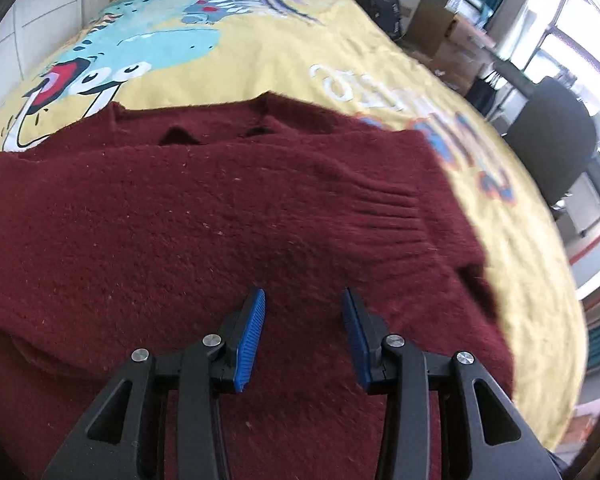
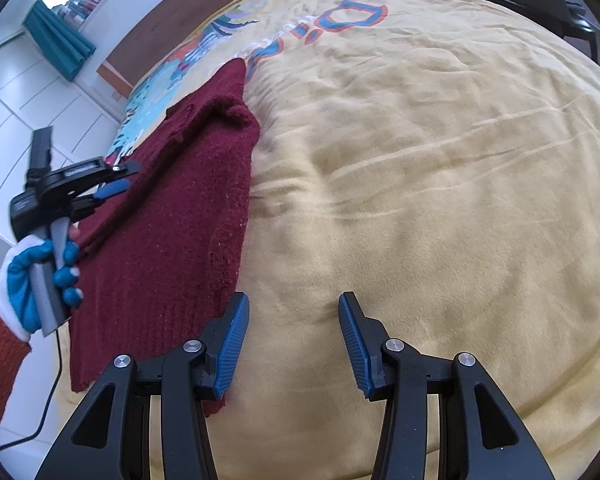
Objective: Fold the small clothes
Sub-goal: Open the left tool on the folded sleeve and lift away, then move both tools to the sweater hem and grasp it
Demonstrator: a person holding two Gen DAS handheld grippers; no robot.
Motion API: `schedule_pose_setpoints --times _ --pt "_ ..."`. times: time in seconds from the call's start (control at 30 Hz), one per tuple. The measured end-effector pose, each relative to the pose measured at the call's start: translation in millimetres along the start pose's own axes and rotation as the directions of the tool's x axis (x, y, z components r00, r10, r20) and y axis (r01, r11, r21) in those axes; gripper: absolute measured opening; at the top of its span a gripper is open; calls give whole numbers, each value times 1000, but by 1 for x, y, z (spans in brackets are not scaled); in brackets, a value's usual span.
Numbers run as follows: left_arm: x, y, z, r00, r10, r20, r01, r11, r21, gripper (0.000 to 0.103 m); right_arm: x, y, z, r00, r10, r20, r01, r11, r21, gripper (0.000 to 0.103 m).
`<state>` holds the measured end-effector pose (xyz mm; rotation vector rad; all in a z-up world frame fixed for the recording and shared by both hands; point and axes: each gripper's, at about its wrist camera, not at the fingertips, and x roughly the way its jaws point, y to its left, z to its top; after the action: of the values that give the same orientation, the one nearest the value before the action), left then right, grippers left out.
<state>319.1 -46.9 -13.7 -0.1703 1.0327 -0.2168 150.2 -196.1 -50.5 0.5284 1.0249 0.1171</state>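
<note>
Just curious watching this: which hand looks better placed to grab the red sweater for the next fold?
Probably the left. The left gripper hovers open directly over the sweater, while the right gripper, also open, sits mostly over bare yellow blanket beside the sweater's edge.

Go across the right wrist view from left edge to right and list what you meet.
Gloved left hand → left gripper → maroon sweater → right gripper, its jaws apart → bare yellow bedspread.
</note>
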Motion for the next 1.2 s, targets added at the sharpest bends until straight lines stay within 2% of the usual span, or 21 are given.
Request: schedule_pose_setpoints --times 0.13,0.33,0.7,0.77,0.83,0.97,1.03,1.2 --pt "-24 5 -2 999 -11 35 10 1000 18 35 0 0 0 1000 -4 2 4 1000 2 48" --pt "-58 26 -14 998 1 66 1 1000 -17 35 -2 5 -2 1000 -31 2 31 999 -19 48" --pt "-131 81 -76 995 91 51 -86 993 -85 35 -16 13 -6 998 -56 21 56 998 -40 49" --pt "-146 92 -89 994 104 43 -100 990 -102 38 -20 16 -5 998 -56 24 57 997 -46 49" --pt "-160 101 -101 992 119 51 -112 986 -122 46 -25 21 -5 998 -60 27 61 996 -60 49" --pt "-191 116 -126 987 141 73 -128 979 -160 48 -36 28 -6 997 -64 34 66 995 -78 49" --pt "-203 123 -136 985 155 79 -139 974 -179 56 -43 31 -8 998 -58 37 61 995 -80 51" --pt "-221 140 -157 985 161 66 -143 965 -221 57 -48 31 -18 998 -50 28 52 997 -63 52"
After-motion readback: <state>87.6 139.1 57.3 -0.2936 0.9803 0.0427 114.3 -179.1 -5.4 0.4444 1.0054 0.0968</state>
